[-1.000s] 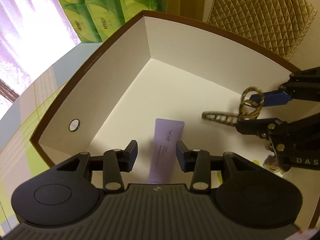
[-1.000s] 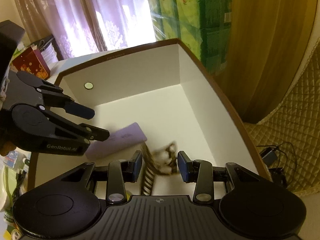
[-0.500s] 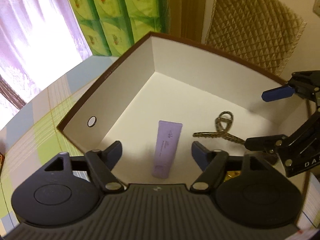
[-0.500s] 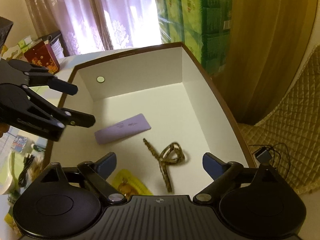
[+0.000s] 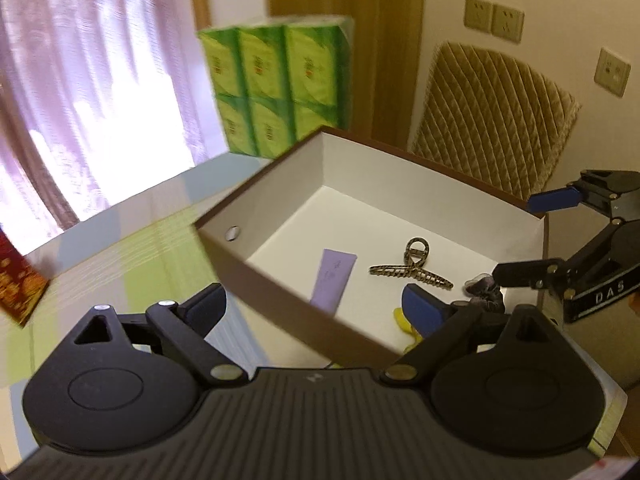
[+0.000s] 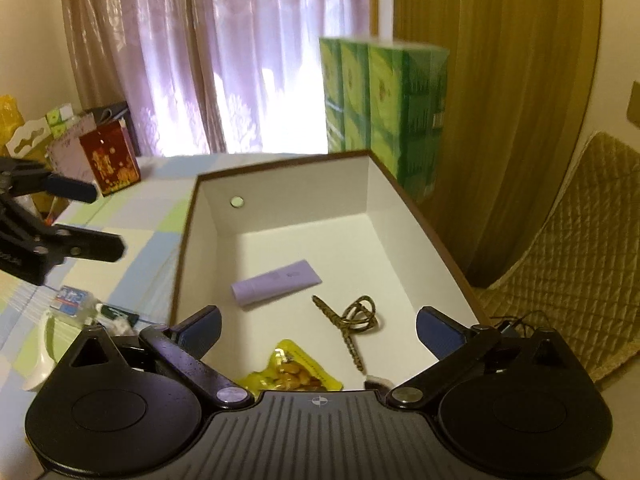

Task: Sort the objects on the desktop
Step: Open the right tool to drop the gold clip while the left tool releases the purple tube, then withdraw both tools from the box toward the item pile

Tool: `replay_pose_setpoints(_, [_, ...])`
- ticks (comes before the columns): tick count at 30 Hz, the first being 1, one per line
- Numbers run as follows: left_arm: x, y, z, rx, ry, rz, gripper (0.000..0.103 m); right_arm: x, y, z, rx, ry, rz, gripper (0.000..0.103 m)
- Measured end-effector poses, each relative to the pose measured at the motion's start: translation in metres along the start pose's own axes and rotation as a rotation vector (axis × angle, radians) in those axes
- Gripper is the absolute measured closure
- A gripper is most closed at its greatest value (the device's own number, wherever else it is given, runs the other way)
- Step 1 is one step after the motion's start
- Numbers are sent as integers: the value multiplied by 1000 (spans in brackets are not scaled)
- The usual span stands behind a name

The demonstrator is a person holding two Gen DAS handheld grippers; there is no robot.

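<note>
A brown box [image 5: 440, 168] [image 6: 280, 168] with a white inside stands on the table. On its floor lie a purple tube [image 5: 334, 276] [image 6: 276, 282], a bronze hair claw clip [image 5: 412, 270] [image 6: 352, 320], a yellow snack packet [image 6: 292, 372] [image 5: 400, 318] and a dark scrunchie [image 5: 484, 290]. My left gripper [image 5: 314, 308] [image 6: 96, 220] hangs over the box's near left wall, its jaws opening with nothing between them. My right gripper [image 6: 320, 328] [image 5: 532, 236] hovers above the box's near end, jaws also opening and empty.
Stacked green tissue packs [image 5: 276, 88] [image 6: 384, 108] stand behind the box. A red gift bag [image 6: 110, 160] and other clutter sit at the table's far left. A small packet [image 6: 76, 300] and a white dish [image 6: 40, 344] lie left of the box. A quilted chair [image 5: 492, 116] stands to the right.
Both grippers opened wide, the left letting go of the purple tube and the right of the hair clip. Both then rose and drew back from inside the box.
</note>
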State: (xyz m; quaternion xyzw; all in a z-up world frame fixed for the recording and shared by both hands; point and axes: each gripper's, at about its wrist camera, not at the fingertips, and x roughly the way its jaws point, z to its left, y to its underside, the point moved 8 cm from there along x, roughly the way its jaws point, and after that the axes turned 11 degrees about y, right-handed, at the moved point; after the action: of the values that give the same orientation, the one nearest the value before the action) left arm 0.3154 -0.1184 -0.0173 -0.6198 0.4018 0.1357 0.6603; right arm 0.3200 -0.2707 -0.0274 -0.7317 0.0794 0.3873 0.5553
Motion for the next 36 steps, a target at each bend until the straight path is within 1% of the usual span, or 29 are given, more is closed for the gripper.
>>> replay_pose_setpoints(2, [-20, 10, 3, -16, -14, -25, 10, -10, 2, 6, 13, 9, -14, 2])
replay_pose_setpoints(7, [-69, 45, 21, -105, -47, -68, 10, -38, 8, 25, 35, 14, -53, 2])
replay_pose_setpoints(11, [-107, 76, 42, -161, -127, -88, 10, -59, 21, 51, 18, 1, -76, 2])
replay_pose_setpoints(13, [-124, 92, 52, -186, -153, -88, 10, -67, 28, 65, 6, -4, -80, 2])
replay_pose_setpoints(16, [-144, 118, 66, -214, -198, -74, 10, -76, 40, 90, -8, -38, -73, 2])
replay_pose_setpoints(19, [-159, 147, 78, -242, -218, -51, 10, -75, 52, 113, -17, -68, -42, 2])
replay_pose_setpoints(24, [-163, 197, 95, -332, -205, 25, 13, -59, 76, 144, -19, -75, 57, 2])
replay_pose_setpoints(27, [-155, 220, 98, -389, -163, 65, 18, -48, 93, 158, -16, -85, 119, 2])
replay_pose_setpoints(31, [-144, 240, 96, -439, -100, 101, 23, -32, 115, 169, 25, -100, 207, 2])
replay_pose_setpoints(33, [-139, 246, 96, -449, -91, 118, 26, -28, 123, 175, 47, -121, 236, 2])
replay_pose_setpoints(36, [-138, 253, 99, -454, -82, 129, 26, -24, 127, 182, 74, -145, 263, 2])
